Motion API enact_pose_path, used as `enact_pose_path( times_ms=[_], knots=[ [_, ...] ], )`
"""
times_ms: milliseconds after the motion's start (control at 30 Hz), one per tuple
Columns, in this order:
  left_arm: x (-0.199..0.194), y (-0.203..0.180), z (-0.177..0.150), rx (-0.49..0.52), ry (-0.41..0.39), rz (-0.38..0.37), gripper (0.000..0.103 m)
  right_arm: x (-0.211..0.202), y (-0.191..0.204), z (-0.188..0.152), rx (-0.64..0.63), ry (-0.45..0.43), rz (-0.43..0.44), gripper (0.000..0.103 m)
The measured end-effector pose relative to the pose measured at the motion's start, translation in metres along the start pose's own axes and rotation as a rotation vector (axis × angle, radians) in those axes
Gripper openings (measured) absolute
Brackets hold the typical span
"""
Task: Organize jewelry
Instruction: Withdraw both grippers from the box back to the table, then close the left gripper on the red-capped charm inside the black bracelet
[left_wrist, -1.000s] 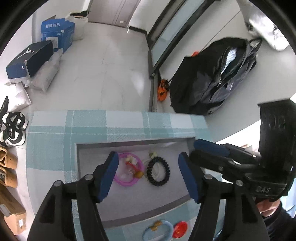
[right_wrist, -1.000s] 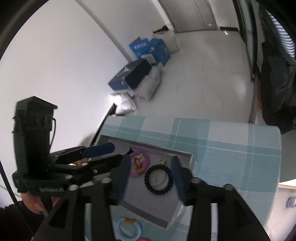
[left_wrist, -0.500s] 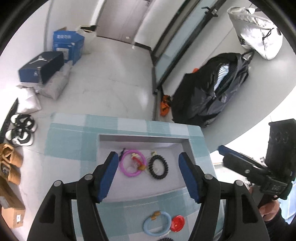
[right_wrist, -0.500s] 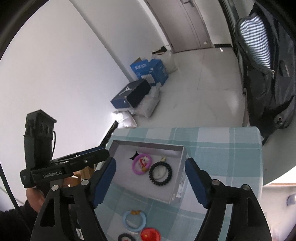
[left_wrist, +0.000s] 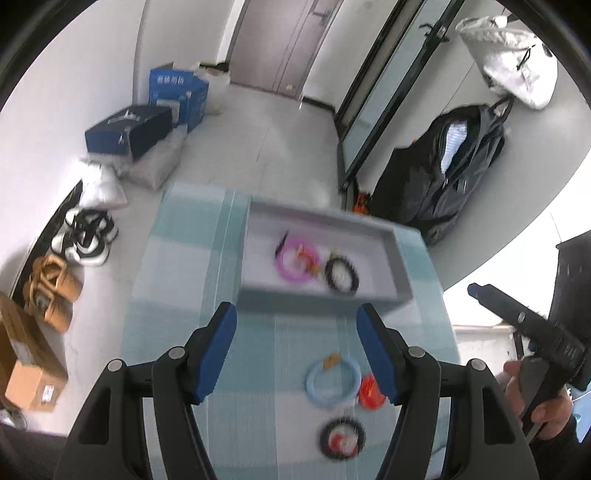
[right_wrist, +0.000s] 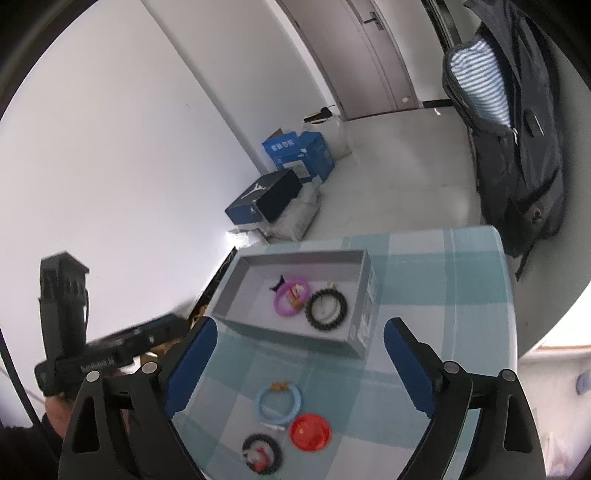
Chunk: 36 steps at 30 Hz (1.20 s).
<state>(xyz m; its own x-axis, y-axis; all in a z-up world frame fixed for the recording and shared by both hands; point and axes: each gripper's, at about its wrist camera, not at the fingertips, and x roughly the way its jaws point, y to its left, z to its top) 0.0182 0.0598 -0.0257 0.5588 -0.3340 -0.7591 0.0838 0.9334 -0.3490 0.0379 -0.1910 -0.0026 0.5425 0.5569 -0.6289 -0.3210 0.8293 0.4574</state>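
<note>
**Supervisor:** On the table, what is sorted and what is left?

**Operator:** I count two pieces inside the grey tray (right_wrist: 364, 291): a pink bracelet (right_wrist: 286, 300) and a black beaded bracelet (right_wrist: 327, 308), lying just beside each other. Three pieces lie loose on the checked cloth (right_wrist: 443, 295) in front of the tray: a light blue ring (right_wrist: 277, 403), a red disc (right_wrist: 310, 432) touching or nearly touching it, and a second black beaded bracelet (right_wrist: 261, 452) nearest to me. I judge the job a little under half done.

**Supervisor:** Claw status?

**Operator:** My left claw (left_wrist: 295, 345) stands spread with nothing between its pads; it hangs above the bare cloth between the tray and the loose pieces. My right claw (right_wrist: 297, 365) is opening, its jaws already wide, and it holds nothing; the blue ring and the red disc show below the gap, not in it.

**Supervisor:** Remaining procedure?

**Operator:** Three transfers, by my reading. Either claw is free to take one. The left view is blurred, so I rely on the right view for positions.
</note>
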Motion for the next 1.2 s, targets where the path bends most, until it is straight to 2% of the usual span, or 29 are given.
enact_pose_path(
  times_ms=[233, 400, 467, 900, 1200],
  knots=[
    [0.008, -0.001, -0.023, -0.001, 0.095, 0.037, 0.063, 0.000, 0.000, -0.023, 0.002, 0.033, -0.020, 0.095],
    [0.008, -0.016, -0.043, 0.043, 0.116, 0.067, 0.063, -0.002, 0.000, -0.038, 0.014, 0.039, -0.024, 0.099],
    [0.009, -0.018, -0.053, 0.045, 0.130, 0.064, 0.070, -0.003, -0.001, -0.043, 0.022, 0.042, -0.028, 0.099],
    [0.017, -0.036, -0.085, 0.109, 0.222, -0.009, 0.072, -0.006, -0.010, -0.063, 0.076, 0.054, -0.045, 0.099],
    [0.023, -0.037, -0.088, 0.121, 0.219, -0.103, 0.068, 0.002, -0.018, -0.067, 0.105, 0.080, -0.075, 0.099]
  ],
)
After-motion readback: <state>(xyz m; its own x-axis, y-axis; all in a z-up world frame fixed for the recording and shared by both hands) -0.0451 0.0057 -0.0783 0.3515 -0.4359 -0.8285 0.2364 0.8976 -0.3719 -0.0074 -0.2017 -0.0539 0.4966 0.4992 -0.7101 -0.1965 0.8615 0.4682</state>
